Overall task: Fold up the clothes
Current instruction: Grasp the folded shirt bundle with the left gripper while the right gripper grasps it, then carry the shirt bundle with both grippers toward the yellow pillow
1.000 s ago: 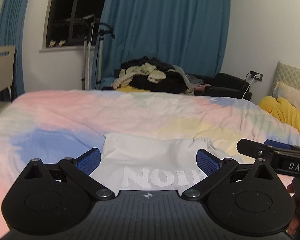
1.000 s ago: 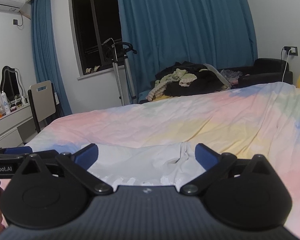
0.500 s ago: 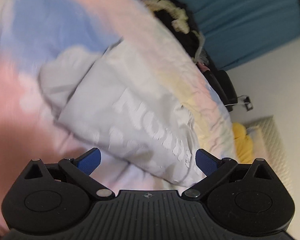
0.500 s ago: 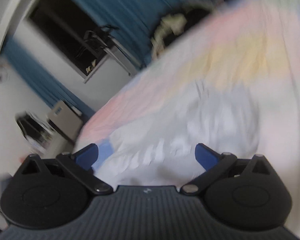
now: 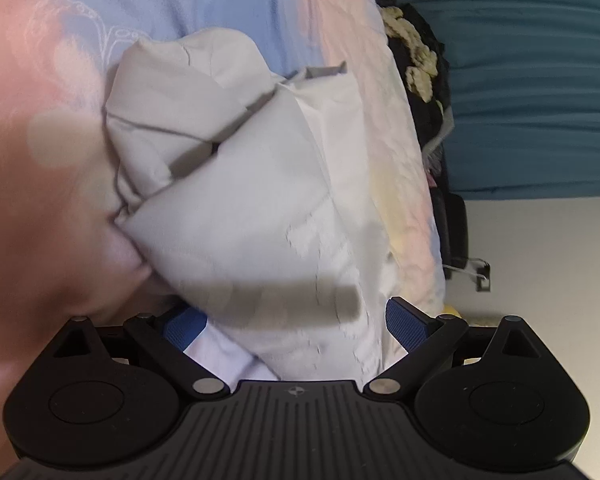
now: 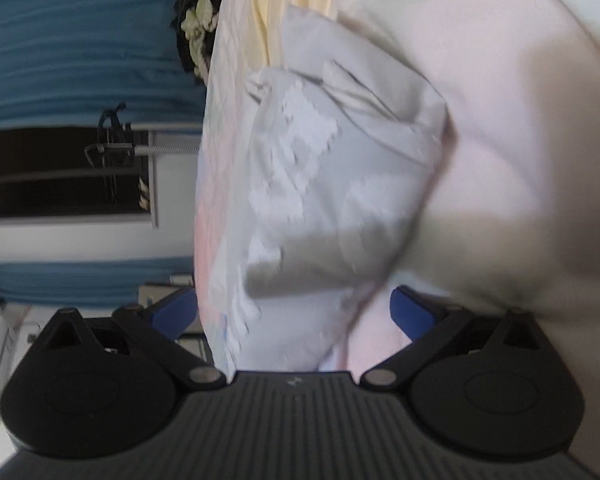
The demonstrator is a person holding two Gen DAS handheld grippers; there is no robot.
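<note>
A pale grey garment (image 5: 252, 208) with a white print lies loosely folded and rumpled on the pastel bedspread (image 5: 40, 80). My left gripper (image 5: 296, 324) is rolled on its side, low over the bed. It is open, and the garment's near edge lies between its blue pads (image 5: 406, 322). In the right wrist view the same garment (image 6: 340, 168) fills the middle. My right gripper (image 6: 294, 312) is rolled the other way and also open, with the cloth's near edge between its blue pads (image 6: 412, 312). Both views are blurred at the near edge, so I cannot tell whether the pads touch the cloth.
A heap of dark and cream clothes (image 5: 416, 52) sits beyond the far side of the bed, in front of a teal curtain (image 5: 540, 80). A black armchair (image 5: 454, 232) and a wall socket (image 5: 482, 276) are near it. A dark window (image 6: 60, 172) and a garment steamer stand (image 6: 112, 148) show in the right wrist view.
Both grippers have rolled about a quarter turn, in opposite directions, and dropped close to the bed. The garment, once ahead of the fingers, now reaches in between them. Both stay open.
</note>
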